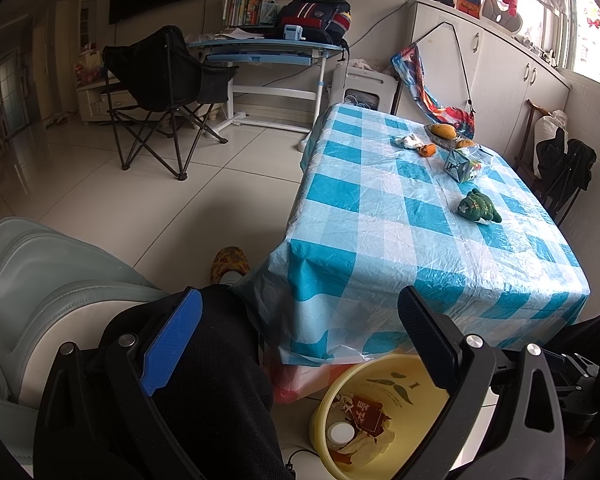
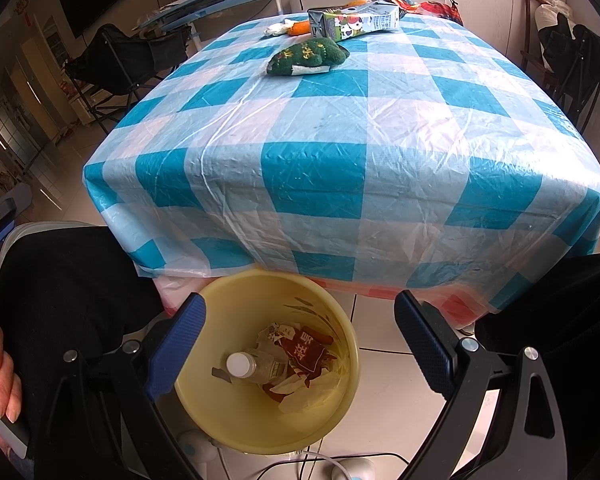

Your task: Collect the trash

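Observation:
A yellow trash bin (image 2: 236, 420) stands on the floor below the table's near edge, holding a clear plastic bottle (image 2: 256, 366), a red wrapper (image 2: 306, 354) and paper scraps. It also shows in the left wrist view (image 1: 384, 376). My right gripper (image 2: 298, 346) is open and empty just above the bin. My left gripper (image 1: 300, 344) is open and empty, above my knee and beside the bin. On the checked table (image 2: 352, 120) lie a milk carton (image 2: 354, 20), a crumpled white tissue (image 2: 278, 28) and a green knitted toy (image 2: 308, 58).
An orange fruit (image 1: 427, 149) and a bowl of mangoes (image 1: 446, 134) sit at the table's far end. My black-clad legs (image 2: 72, 288) flank the bin. A pale sofa arm (image 1: 40, 280) is at left. A folding chair (image 1: 164, 92) and desk stand beyond.

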The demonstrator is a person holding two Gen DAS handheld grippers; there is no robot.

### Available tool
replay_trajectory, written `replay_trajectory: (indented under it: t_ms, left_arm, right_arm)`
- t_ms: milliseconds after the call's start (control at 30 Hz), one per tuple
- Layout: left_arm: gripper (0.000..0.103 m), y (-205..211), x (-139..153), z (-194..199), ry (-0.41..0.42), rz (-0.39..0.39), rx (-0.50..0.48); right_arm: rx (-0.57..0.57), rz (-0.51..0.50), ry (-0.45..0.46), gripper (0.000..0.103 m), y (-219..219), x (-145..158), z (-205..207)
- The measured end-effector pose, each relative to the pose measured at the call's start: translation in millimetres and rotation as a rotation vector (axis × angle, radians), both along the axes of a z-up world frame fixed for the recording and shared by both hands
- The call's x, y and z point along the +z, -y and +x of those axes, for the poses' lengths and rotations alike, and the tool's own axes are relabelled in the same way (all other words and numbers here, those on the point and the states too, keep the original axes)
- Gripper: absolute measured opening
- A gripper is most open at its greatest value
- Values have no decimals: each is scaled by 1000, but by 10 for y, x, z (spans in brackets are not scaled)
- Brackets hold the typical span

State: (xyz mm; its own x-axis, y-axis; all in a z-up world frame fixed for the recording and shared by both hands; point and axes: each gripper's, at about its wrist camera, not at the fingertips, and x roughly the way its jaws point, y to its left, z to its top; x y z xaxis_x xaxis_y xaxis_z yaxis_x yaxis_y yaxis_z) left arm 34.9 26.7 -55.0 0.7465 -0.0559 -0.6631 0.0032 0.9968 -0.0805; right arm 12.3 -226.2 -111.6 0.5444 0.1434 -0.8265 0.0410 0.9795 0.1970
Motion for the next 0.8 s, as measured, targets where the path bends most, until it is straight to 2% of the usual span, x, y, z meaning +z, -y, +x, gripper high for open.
replay_trajectory:
  t_ms: [467,633,800]
  left_arm:
    - [95,23,-12,20,-3,0,2]
    - [95,42,-10,27,-5,0,5]
    - [95,34,6,8,5,-3,8]
  right_arm:
    - [-11,7,14,91,39,49,-26]
    - [-4,-2,60,91,10,151,-60]
    - [9,-8,157,91,-2,389,-97]
